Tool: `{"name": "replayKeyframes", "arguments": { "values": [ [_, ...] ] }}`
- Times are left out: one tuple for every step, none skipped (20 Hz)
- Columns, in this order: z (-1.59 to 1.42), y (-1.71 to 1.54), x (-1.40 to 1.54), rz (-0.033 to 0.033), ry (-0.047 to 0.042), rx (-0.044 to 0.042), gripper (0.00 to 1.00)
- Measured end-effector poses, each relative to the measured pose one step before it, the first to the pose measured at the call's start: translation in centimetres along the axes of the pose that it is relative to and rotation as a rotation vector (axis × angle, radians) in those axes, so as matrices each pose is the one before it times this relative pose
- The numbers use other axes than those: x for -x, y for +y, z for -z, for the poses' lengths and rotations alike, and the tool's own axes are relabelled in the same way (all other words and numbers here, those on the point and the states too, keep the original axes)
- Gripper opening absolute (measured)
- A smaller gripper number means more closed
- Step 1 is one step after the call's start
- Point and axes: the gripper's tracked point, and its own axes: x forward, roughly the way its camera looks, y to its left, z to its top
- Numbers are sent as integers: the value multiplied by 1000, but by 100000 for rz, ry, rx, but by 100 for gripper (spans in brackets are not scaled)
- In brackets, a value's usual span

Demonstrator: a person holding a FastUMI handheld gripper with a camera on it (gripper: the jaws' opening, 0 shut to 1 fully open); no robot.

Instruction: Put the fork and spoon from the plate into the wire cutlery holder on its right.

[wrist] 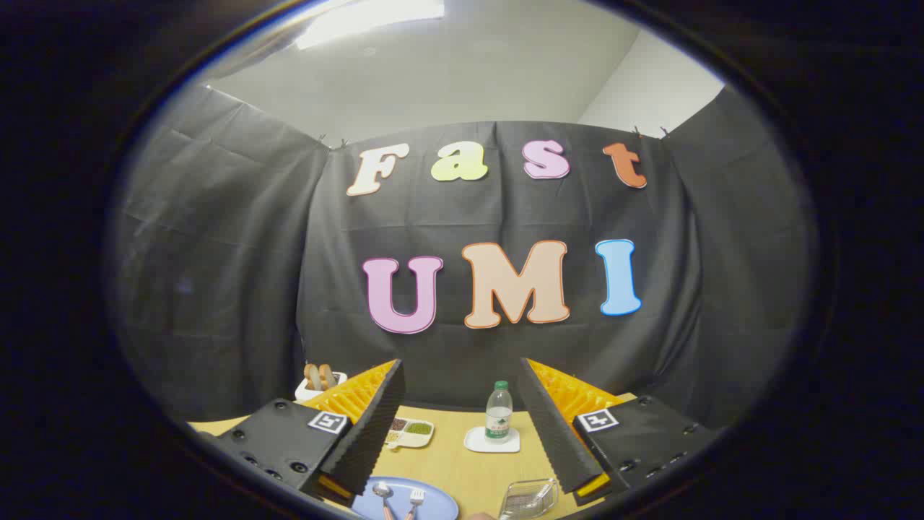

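A pale blue plate [433,500] lies on the wooden table just below and between my fingers, nearer the left one. A spoon [382,492] and a fork [416,496] rest side by side on it, heads pointing away from me, spoon on the left. To the plate's right stands the wire cutlery holder [528,498], seen from above beside the right finger. My gripper [462,375] is held above the table with its fingers wide apart and nothing between them.
Farther back on the table stand a small water bottle [498,410] on a white square coaster [491,440], a white divided dish [410,432] with grains and beans, and a white holder with bread [319,379] at the far left. Black cloth walls close the booth.
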Motion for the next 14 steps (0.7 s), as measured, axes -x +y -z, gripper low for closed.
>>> {"name": "replayKeyframes", "arguments": {
  "values": [
    [44,163,-55,-397,106,69,99],
    [74,152,-128,-450,527,146,99],
    [403,104,-82,-490,796,161,99],
    [105,53,-94,-304,366,102,99],
    [-81,107,-53,-353,106,-77,99],
    [24,110,-75,-399,163,-123,99],
    [106,27,54,-240,-56,-154,99],
    [-89,129,-64,-364,96,-124,99],
    [240,79,-73,-141,233,-121,99],
    [109,128,-91,-381,591,-179,99],
    [289,151,-115,-245,562,-225,99],
    [126,125,-105,-279,425,-262,99],
    [108,179,-19,-385,248,-244,99],
    [208,176,-13,-347,362,41,99]
  ]
}}
